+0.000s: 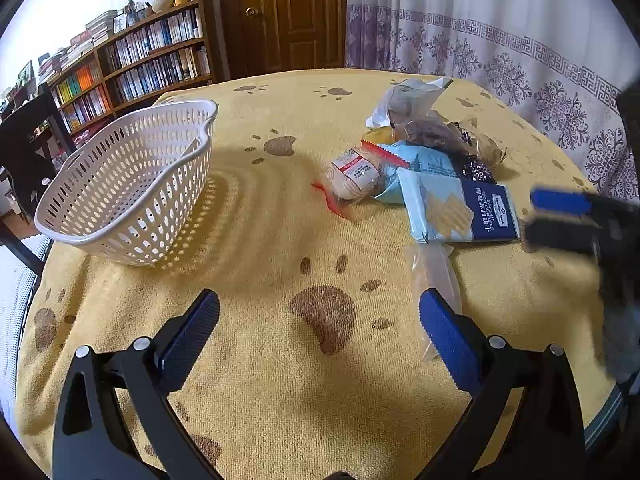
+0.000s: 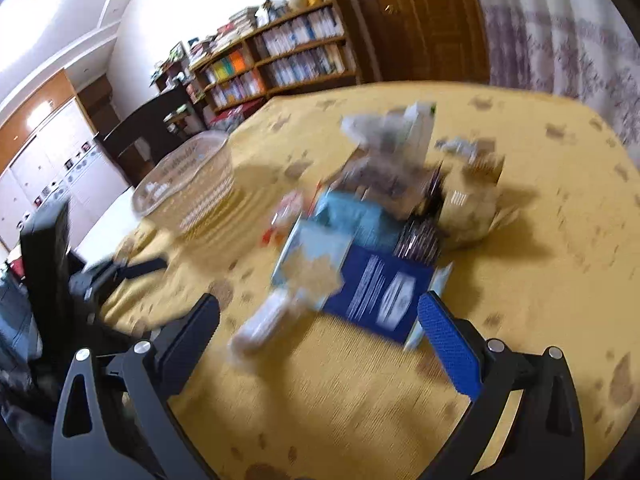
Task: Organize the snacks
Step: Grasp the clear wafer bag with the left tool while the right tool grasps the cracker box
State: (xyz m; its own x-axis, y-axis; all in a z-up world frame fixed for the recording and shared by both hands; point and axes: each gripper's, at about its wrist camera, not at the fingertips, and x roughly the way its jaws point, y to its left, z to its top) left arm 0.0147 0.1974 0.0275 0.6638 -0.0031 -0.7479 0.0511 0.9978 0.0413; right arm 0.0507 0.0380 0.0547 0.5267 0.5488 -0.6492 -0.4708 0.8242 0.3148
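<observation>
Just ahead of our right gripper (image 2: 319,318), jaws wide and empty, the blue cracker pack (image 2: 360,280) lies flat on the desk (image 2: 540,240), long axis running left-right across the jaws; it's the nearest arm. Our left gripper (image 1: 320,316), also wide w/ nothing in it, sits nearer the white basket (image 1: 128,184). Right view is motion-blurred, so the snack pile (image 1: 424,140) behind is hard to sort; the clear wrapper (image 1: 434,276) is partly hidden by a finger.

On the table (image 1: 256,360) the basket (image 1: 132,184) sits at the left, well apart from the heap of snacks (image 1: 416,160) at the right (a flat cracker pack (image 1: 460,210) lies at the heap's near edge, with a small clear packet (image 1: 434,276) just before it).
</observation>
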